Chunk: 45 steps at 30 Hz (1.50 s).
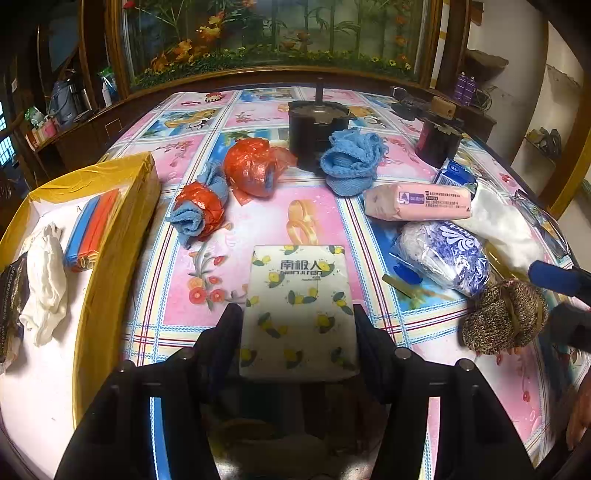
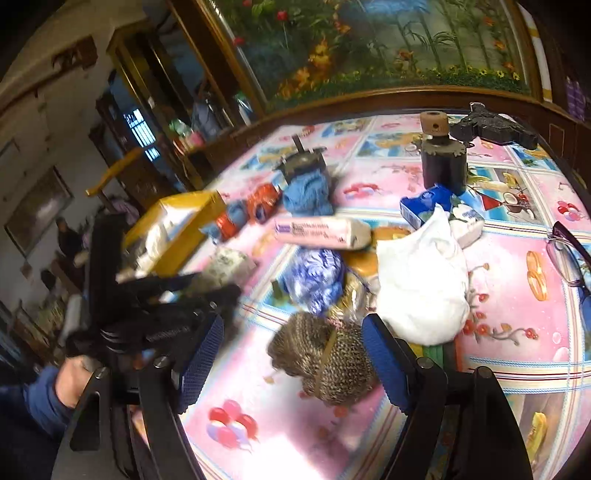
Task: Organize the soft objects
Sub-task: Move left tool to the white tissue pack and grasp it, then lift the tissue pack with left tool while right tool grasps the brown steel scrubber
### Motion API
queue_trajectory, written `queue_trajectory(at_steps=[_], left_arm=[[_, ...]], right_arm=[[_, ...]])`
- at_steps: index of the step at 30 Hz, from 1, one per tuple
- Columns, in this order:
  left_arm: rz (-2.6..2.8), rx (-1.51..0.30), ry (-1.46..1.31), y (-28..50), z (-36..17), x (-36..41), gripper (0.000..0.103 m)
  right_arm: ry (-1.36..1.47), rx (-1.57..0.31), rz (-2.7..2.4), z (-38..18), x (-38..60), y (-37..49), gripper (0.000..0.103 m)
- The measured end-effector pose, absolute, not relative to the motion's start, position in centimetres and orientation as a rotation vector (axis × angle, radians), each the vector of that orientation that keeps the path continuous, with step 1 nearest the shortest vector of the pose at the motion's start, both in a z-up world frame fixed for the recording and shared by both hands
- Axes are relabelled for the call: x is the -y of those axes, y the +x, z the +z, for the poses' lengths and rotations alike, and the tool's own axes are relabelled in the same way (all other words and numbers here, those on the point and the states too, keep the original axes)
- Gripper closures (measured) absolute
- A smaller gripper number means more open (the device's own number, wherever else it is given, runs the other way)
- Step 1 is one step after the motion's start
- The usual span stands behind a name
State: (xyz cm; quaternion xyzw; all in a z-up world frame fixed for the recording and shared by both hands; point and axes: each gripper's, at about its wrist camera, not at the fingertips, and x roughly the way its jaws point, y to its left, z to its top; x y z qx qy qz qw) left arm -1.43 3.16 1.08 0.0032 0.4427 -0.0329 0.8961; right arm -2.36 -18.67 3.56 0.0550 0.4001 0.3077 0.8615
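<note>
White cloth (image 1: 46,284) and blue-orange pack (image 1: 92,229) inside yellow box (image 1: 110,236).

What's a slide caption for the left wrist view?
Left gripper straddling a lemon-print tissue pack on the floral tablecloth, yellow box alongside.

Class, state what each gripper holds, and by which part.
Left gripper clamps the tissue pack by its long sides. Right gripper is open around the knitted bundle, holding nothing.

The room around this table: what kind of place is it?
Most likely a lived-in home. A cartoon-print tablecloth covers the table, a large framed flower painting hangs behind it, and a dark wooden cabinet holds household clutter.
</note>
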Motion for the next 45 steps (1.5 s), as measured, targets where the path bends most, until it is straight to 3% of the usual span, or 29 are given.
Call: queue_trajectory(at_steps=[4,9,11,13,15,25,45], left_arm=[[-0.084,-0.934,0.023,-0.8,0.9,-2.7,0.026],[-0.074,-0.934,0.011,-0.1,0.9,-3.1,0.025],[-0.072,-0.929,0.008,0.0,0.9,-3.3,0.031],[-0.071,-0.916,0.004,-0.2,1.0,-3.4,0.042],[-0.075,-0.903,-0.013,-0.4,1.1,-3.7,0.052],[-0.091,-0.799,-0.103,-1.8,2.4,-4.9,0.052],[-0.124,-0.759,-0.129,-2.7,3.3,-5.0,0.052]], right_arm=[[0.052,-0.842,0.618,3.0,18.2,-2.5,0.021],[-0.008,-0.874,0.561,2.1,17.8,-2.3,0.021],[-0.022,-0.878,0.561,1.9,17.5,-2.3,0.021],[-0.030,-0.895,0.579,1.4,17.2,-2.4,0.036],[-0.024,-0.893,0.588,1.4,17.2,-2.4,0.036],[0.085,-0.794,0.608,3.2,18.2,-2.7,0.037],[0.237,-0.750,0.550,3.9,18.3,-2.5,0.037]])
